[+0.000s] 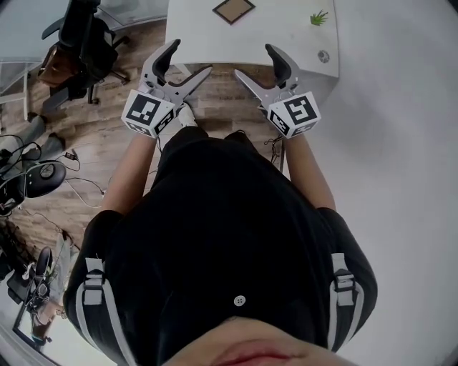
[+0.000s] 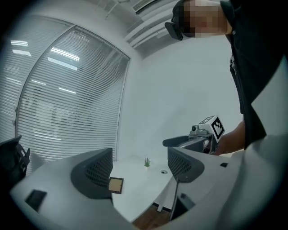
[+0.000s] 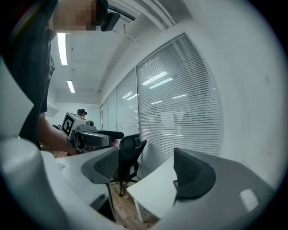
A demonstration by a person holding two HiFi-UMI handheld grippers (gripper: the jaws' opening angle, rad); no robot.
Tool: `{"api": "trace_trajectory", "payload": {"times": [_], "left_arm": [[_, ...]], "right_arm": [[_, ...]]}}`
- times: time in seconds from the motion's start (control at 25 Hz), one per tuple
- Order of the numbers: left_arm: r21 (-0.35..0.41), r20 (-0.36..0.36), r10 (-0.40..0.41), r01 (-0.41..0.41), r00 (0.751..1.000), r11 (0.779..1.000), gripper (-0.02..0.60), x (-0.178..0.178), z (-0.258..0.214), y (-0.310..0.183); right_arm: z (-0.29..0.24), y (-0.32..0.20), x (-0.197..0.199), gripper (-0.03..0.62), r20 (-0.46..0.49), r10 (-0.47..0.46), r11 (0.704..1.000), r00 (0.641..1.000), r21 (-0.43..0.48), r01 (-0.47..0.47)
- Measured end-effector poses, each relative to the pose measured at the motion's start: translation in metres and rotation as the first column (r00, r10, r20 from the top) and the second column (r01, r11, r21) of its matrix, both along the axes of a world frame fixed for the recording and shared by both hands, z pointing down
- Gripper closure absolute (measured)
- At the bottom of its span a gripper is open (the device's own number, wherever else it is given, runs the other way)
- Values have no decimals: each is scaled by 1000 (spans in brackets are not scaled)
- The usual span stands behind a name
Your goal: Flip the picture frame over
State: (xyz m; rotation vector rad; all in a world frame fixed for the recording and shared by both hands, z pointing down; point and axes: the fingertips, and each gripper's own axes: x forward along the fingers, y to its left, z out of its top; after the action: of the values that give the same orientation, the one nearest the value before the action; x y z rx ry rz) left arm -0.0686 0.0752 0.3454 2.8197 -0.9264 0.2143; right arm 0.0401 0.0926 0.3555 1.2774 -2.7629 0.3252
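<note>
Your picture frame point(image 1: 233, 10) lies flat on the table point(image 1: 286, 36) at twelve o'clock, well ahead. Left gripper point(image 1: 187, 63) and right gripper point(image 1: 255, 63) are spread apart, empty. The frame is probably light, stiff and fragile, so pinch one edge.

Right gripper point(image 3: 148, 173) jaws apart, empty — white table point(image 3: 155, 191) corner below, black office chair point(image 3: 128, 157) beyond, left gripper point(image 3: 96, 139) alongside.
</note>
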Motion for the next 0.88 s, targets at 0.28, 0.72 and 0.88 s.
{"api": "trace_trajectory", "payload": {"times": [0.28, 0.72, 0.88], "left_arm": [[-4, -13, 60, -60, 998, 998, 204, -29, -1, -51], [-36, -37, 152, -154, 988, 987, 204, -67, 16, -102], [-48, -42, 159, -161, 986, 986, 204, -68, 24, -112]], "right_arm": [[-4, -45, -34, 210, -27, 68, 998, 997, -11, -68], [16, -85, -77, 210, -39, 176, 981, 984, -73, -179], [24, -92, -78, 210, -47, 189, 977, 981, -90, -193]]}}
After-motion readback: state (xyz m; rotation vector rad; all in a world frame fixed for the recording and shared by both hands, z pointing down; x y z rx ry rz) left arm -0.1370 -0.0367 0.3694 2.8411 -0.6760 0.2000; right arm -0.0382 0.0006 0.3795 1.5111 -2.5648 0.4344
